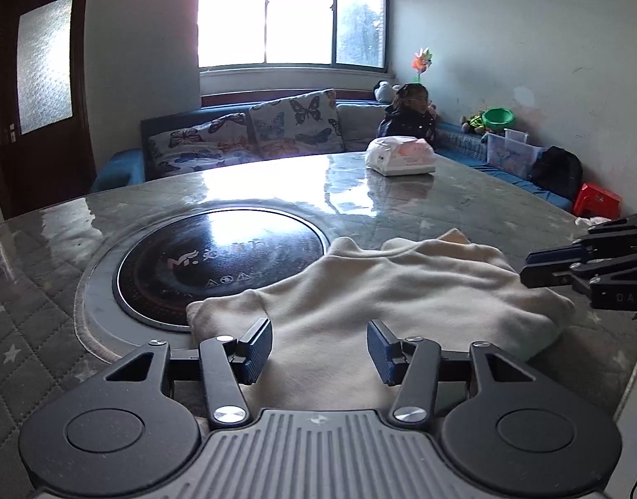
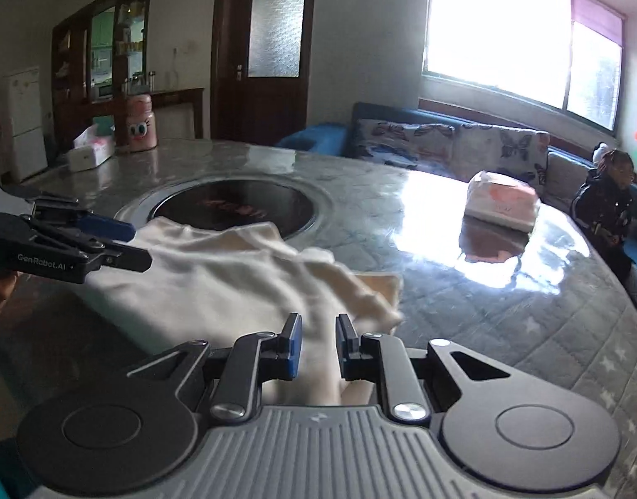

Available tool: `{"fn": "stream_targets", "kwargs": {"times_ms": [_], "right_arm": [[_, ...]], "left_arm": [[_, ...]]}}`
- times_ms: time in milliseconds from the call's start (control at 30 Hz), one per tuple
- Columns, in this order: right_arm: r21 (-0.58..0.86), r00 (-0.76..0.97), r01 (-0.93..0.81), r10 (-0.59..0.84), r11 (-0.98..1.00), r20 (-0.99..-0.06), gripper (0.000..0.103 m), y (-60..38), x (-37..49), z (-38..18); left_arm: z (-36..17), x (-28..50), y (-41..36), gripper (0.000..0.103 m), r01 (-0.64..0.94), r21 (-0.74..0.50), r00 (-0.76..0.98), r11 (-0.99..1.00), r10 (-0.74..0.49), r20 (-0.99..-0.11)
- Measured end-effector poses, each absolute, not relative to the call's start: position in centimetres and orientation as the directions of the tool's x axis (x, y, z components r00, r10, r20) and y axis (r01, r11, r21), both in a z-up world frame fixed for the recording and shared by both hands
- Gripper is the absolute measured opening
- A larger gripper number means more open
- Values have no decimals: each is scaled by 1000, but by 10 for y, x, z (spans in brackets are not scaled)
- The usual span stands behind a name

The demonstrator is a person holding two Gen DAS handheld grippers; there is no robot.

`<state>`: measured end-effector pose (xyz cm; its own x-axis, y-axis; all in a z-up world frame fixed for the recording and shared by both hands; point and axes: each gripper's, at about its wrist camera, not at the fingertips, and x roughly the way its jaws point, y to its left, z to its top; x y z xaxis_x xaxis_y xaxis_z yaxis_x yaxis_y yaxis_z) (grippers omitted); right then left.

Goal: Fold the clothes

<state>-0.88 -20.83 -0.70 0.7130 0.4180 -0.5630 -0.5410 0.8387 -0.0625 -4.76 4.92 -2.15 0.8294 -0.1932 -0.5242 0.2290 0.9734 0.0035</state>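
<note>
The cream garment [image 1: 360,287] lies rumpled on the near part of the glossy round table [image 1: 464,203], its far edge lapping the rim of the dark inset cooktop [image 1: 218,258], its long axis running from one gripper to the other. The left gripper [image 1: 319,347] hangs tilted down over the near hem, jaws half open and empty. The right gripper [image 2: 317,347], also tilted down, has jaws narrowed around a pinch of cloth at the opposite end, so it appears the nearer to lifting.

A bright window [image 1: 293,12] lights white walls [image 1: 505,33] at the far side. Below it runs a blue sofa [image 1: 123,166] with butterfly cushions [image 1: 293,120]; a dark wooden door [image 1: 40,79] stands far left.
</note>
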Motion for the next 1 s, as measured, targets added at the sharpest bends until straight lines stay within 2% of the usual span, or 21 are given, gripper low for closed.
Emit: {"fn": "stream_targets", "kwargs": {"times_ms": [100,233,433,600,733,1000], "right_arm": [[-63,697,-544,409,837,-588,16,-210,-15,-15],[-79,712,-540,405,838,-574,16,-213,-20,-9],[-66,696,-606,487,793,-528,16,-196,-23,7],[-46,634,-677,550,735,-544,16,-171,-23,-2],[-51,617,-681,535,731,-578,16,-166,-26,-17],[-43,615,-698,568,714,-547,19,-163,-30,-2]], "left_arm": [[-30,-51,50,54,230,19,816,973,-182,-548],[-31,-60,55,51,229,44,823,972,-169,-542],[-18,-69,64,51,190,23,847,982,-152,-509],[-26,-70,75,51,135,11,832,991,-107,-545],[-32,-73,85,53,91,0,822,996,-75,-564],[-21,-77,90,52,67,-34,834,997,-75,-547]]}}
